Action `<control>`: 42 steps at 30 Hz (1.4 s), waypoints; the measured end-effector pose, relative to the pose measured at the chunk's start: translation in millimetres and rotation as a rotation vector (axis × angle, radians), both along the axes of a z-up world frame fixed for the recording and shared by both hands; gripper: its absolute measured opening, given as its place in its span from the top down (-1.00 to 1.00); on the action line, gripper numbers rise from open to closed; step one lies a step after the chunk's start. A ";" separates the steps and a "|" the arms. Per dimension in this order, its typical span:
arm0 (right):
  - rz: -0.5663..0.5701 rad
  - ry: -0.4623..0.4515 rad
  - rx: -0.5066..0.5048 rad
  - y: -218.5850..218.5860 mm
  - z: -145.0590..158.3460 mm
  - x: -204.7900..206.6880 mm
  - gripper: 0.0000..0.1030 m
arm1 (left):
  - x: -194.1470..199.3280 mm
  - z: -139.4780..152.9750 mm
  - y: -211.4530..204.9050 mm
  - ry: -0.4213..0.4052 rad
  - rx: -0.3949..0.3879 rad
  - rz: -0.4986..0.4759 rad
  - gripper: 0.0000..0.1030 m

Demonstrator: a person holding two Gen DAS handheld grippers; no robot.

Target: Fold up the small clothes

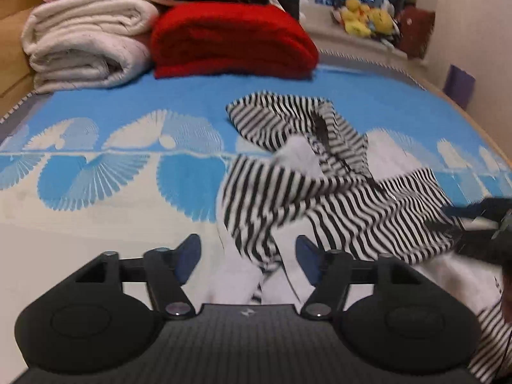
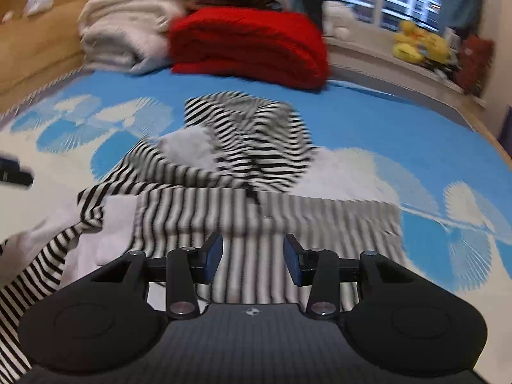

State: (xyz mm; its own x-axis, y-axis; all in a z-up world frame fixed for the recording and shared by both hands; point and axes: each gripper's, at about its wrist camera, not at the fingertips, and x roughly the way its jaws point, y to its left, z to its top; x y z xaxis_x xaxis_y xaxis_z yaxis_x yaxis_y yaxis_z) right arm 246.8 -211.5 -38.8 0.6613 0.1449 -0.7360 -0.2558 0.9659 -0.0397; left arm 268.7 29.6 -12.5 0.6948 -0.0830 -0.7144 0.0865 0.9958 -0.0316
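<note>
Both my tongs stand apart and empty: the left tongs (image 1: 248, 257) gape wide above a white-and-striped fold, the right tongs (image 2: 252, 257) narrower above a flat striped panel, pads clear of the cloth. The striped hoodie (image 1: 320, 185) lies rumpled on the bed (image 1: 128, 96), hood bunched at the far end. I judge it light, soft and limp, apt to sag, so I would pinch hem corners or seams. Beyond sit a red blanket (image 1: 233, 38) and cream quilts (image 1: 86, 38).
</note>
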 end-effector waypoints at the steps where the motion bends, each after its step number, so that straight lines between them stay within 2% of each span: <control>1: 0.036 0.007 -0.014 10.2 -4.5 3.4 0.15 | 2.6 1.1 -1.6 -0.006 0.009 0.004 -0.45; 3: 0.133 0.024 -0.062 33.6 -17.0 7.6 0.15 | 7.1 2.1 -1.4 0.003 0.012 0.002 -0.48; 6: 0.289 0.029 -0.200 69.5 -42.0 5.1 0.10 | 12.9 -0.6 1.3 0.038 -0.005 0.011 -0.48; 8: 0.379 0.035 -0.270 88.0 -56.5 2.4 0.01 | 14.5 -3.5 4.7 0.056 -0.006 0.024 -0.48; 10: 0.460 0.033 -0.333 104.2 -68.7 -1.7 0.00 | 16.0 -5.0 8.0 0.066 -0.007 0.027 -0.48; 15: 0.526 0.010 -0.418 122.8 -82.2 -4.5 0.01 | 16.9 -6.5 16.6 0.076 -0.004 0.035 -0.48; 16: 0.522 0.007 -0.418 123.6 -81.5 -3.3 0.05 | 17.5 -6.7 18.2 0.079 -0.005 0.040 -0.48; 17: 0.515 0.015 -0.402 123.2 -79.5 -0.6 0.22 | 18.4 -6.8 19.4 0.081 -0.006 0.045 -0.48; 18: 0.510 0.025 -0.376 121.5 -77.4 1.4 0.47 | 19.4 -6.7 20.2 0.082 -0.006 0.053 -0.48; 19: 0.502 0.040 -0.349 119.2 -74.2 4.0 0.91 | 20.3 -6.7 20.5 0.082 -0.006 0.059 -0.48; 22: 0.454 -0.001 -0.266 103.1 -54.3 9.1 0.91 | 23.3 -5.3 18.1 0.081 -0.010 0.075 -0.48; 25: 0.284 -0.048 -0.125 59.0 -20.9 21.6 0.91 | 27.8 -2.4 12.2 0.075 -0.018 0.072 -0.47; 29: -0.077 -0.116 0.058 -46.9 20.6 28.0 0.92 | 36.8 -0.2 -0.5 0.073 -0.035 0.050 -0.39; 31: -0.283 -0.139 0.110 -111.3 30.0 23.5 0.92 | 41.0 -1.3 -9.1 0.085 -0.053 0.024 0.04; 32: -0.385 -0.149 0.114 -143.6 31.9 18.8 0.92 | 42.7 -2.2 -14.4 0.093 -0.059 0.007 0.16; 33: -0.494 -0.162 0.098 -177.2 32.8 12.6 0.92 | 43.9 -3.7 -21.0 0.100 -0.066 -0.021 0.41; 34: -0.592 -0.172 0.072 -206.8 32.9 5.8 0.93 | 44.8 -4.9 -27.3 0.104 -0.069 -0.046 0.57; 36: -0.802 -0.197 0.024 -269.1 31.2 -12.4 0.93 | 44.9 -8.3 -44.8 0.108 -0.059 -0.105 0.61; 39: -1.045 -0.222 -0.082 -339.7 18.7 -41.2 0.92 | 43.9 -16.9 -73.6 0.116 -0.043 -0.195 0.61; 40: -1.097 -0.219 -0.093 -356.9 13.4 -49.6 0.90 | 43.9 -21.0 -83.8 0.122 -0.040 -0.224 0.61; 42: -1.154 -0.179 -0.044 -384.6 2.5 -62.8 0.82 | 44.6 -30.2 -102.3 0.133 -0.041 -0.281 0.61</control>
State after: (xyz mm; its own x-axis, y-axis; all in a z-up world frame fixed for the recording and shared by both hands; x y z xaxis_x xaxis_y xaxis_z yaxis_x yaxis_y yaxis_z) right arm 184.0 -596.1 -36.3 0.4787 -0.6332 -0.6082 0.7856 0.6183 -0.0253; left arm 313.4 -72.7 -42.7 0.5414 -0.2889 -0.7896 0.3502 0.9312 -0.1005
